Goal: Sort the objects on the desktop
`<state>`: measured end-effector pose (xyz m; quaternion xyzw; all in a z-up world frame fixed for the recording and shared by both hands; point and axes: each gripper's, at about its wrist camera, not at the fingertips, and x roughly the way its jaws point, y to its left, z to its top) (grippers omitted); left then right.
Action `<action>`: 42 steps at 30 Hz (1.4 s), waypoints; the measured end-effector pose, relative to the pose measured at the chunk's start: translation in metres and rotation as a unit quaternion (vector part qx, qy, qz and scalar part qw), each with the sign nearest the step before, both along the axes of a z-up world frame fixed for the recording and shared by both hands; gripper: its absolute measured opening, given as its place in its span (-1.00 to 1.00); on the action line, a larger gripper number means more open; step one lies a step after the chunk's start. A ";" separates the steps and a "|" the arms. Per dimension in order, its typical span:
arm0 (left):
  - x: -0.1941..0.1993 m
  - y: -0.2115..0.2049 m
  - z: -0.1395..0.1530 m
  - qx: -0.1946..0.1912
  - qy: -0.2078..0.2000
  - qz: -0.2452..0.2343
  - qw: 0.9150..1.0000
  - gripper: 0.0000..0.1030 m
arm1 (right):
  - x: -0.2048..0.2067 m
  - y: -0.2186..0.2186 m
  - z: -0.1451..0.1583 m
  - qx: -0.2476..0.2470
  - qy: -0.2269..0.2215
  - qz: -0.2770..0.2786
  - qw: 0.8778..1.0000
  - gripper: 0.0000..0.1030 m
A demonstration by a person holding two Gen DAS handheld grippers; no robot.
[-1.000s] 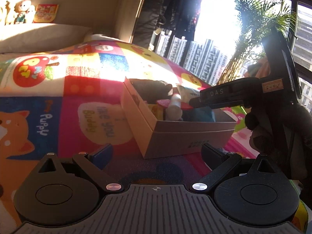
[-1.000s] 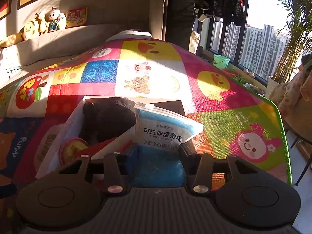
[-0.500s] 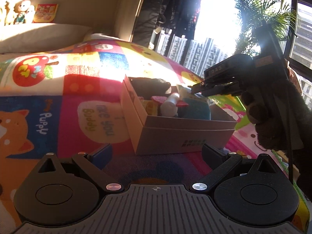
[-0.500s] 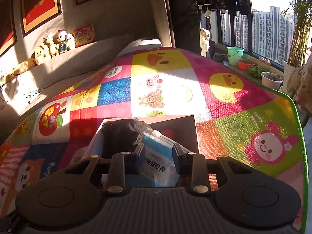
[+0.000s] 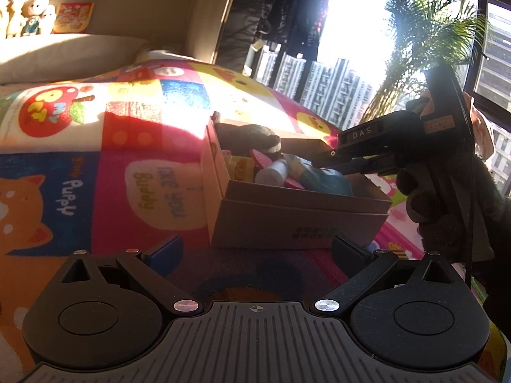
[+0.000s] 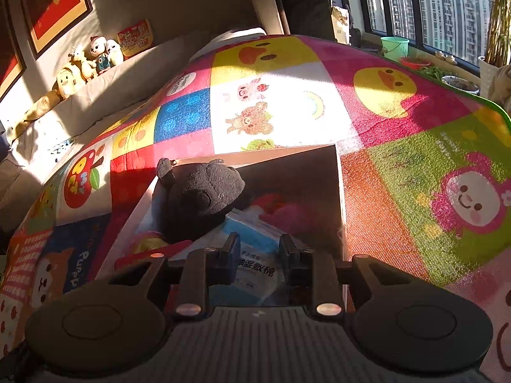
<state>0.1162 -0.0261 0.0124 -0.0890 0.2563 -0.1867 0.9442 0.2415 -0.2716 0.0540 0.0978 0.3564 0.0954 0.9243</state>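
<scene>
Right tongs over a box of sorted items on a patterned bed mat

The right tongs point(image 6: 259, 252) hang clenched over the near end of the open box point(image 5: 297, 220), holding nothing; a blue wipes pack point(image 6: 252, 239) lies just beneath them in the box, beside a black plush point(image 6: 204, 198). The left tongs point(image 5: 255, 252) stand released, near the box's front wall. Best to lift the right tongs straight up, clear of the box rim, so nothing snags

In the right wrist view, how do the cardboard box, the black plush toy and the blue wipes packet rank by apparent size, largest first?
1. Cardboard box: it holds both of the others.
2. Black plush toy.
3. Blue wipes packet: it looks smaller, but the right gripper, shut on it, and the toy partly hide it, so ranks 2 and 3 are unsure.
</scene>
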 end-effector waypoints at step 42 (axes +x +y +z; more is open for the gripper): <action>-0.026 0.045 0.016 0.048 0.021 0.023 0.998 1.00 | -0.066 0.074 -0.006 -0.034 -0.040 0.041 0.998 0.11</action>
